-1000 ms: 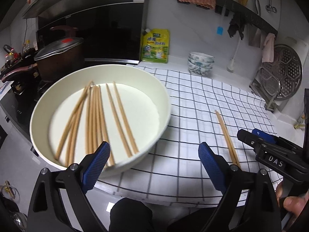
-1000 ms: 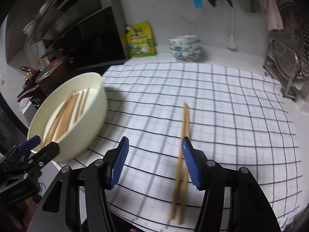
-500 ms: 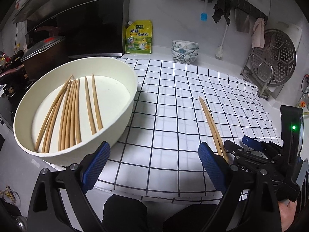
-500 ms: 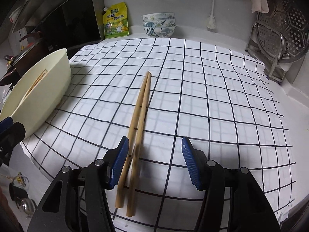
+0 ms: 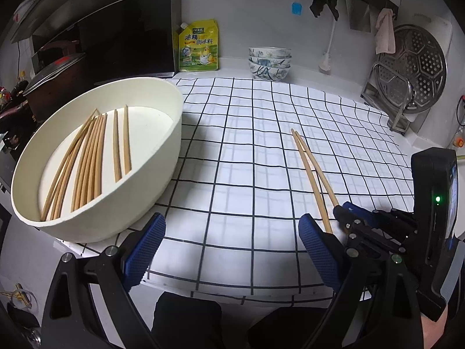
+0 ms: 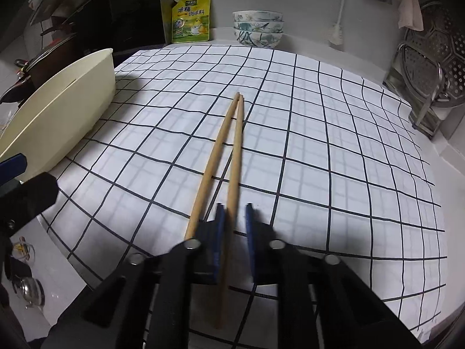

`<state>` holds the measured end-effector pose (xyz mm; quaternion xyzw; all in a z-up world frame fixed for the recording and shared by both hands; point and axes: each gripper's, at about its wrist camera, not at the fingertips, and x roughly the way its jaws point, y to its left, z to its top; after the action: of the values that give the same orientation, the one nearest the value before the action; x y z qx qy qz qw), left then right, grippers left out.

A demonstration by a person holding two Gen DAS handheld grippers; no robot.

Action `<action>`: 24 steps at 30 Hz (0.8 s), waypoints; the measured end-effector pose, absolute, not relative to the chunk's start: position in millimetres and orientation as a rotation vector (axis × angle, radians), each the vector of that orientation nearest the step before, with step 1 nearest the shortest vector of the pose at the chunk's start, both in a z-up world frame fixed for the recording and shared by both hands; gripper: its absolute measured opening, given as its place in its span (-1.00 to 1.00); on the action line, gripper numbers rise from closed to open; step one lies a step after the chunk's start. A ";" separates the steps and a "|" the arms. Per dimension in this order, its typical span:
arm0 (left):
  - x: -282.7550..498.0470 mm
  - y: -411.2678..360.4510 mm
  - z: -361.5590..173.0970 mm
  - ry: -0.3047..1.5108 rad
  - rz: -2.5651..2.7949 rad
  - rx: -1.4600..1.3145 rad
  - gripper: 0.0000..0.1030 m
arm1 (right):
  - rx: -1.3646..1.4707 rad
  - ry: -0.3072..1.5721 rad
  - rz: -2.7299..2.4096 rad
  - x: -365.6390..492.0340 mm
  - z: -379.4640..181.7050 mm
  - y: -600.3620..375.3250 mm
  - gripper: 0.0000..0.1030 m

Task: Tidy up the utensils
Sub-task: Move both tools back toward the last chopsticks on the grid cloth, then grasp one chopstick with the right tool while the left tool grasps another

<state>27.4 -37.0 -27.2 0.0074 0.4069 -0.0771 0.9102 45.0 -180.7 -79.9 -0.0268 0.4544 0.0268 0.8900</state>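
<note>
While two chopsticks [image 6: 232, 145] lie side by side on the checked cloth [image 6: 334, 145], the right gripper [image 6: 234, 218] is clenched on the right-hand one, the left gripper [image 5: 229, 250] gapes empty near the cream basin [image 5: 171, 145] holding more chopsticks [image 5: 90, 157].

Kitchen counter, two fisheye views: bright centre, dark corners.
Even overhead light falls on the checked cloth [image 5: 261, 151], which reads crisp and near white; soft shadows lie beside the cream basin [image 5: 96, 157] and thinly along the two chopsticks [image 6: 229, 151]. Grid lines bow strongly toward the rims, and black vignette fills every corner. The right gripper [image 6: 234, 226] is smeared by motion blur in its own view. Faint glare shows on the steel steamer plate [image 5: 418, 67]; the dark backsplash is murky.
</note>
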 end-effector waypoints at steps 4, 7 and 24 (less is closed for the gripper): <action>31.8 -50.3 -35.4 0.862 -0.175 -0.004 0.77 | -0.009 0.947 0.079 44.5 -79.1 -192.4 -0.87; 37.1 -63.4 -43.8 0.874 -0.186 -0.015 0.77 | 0.033 0.952 0.073 44.2 -78.5 -209.7 -0.87; 85.7 -113.2 -77.2 0.918 -0.141 0.059 0.77 | 0.125 0.942 -0.013 36.2 -74.7 -277.2 -0.86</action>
<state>85.7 -113.2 -77.2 0.0285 0.4425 -0.0681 0.8937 36.2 -277.2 -74.7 0.0600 0.4535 -0.0063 0.8892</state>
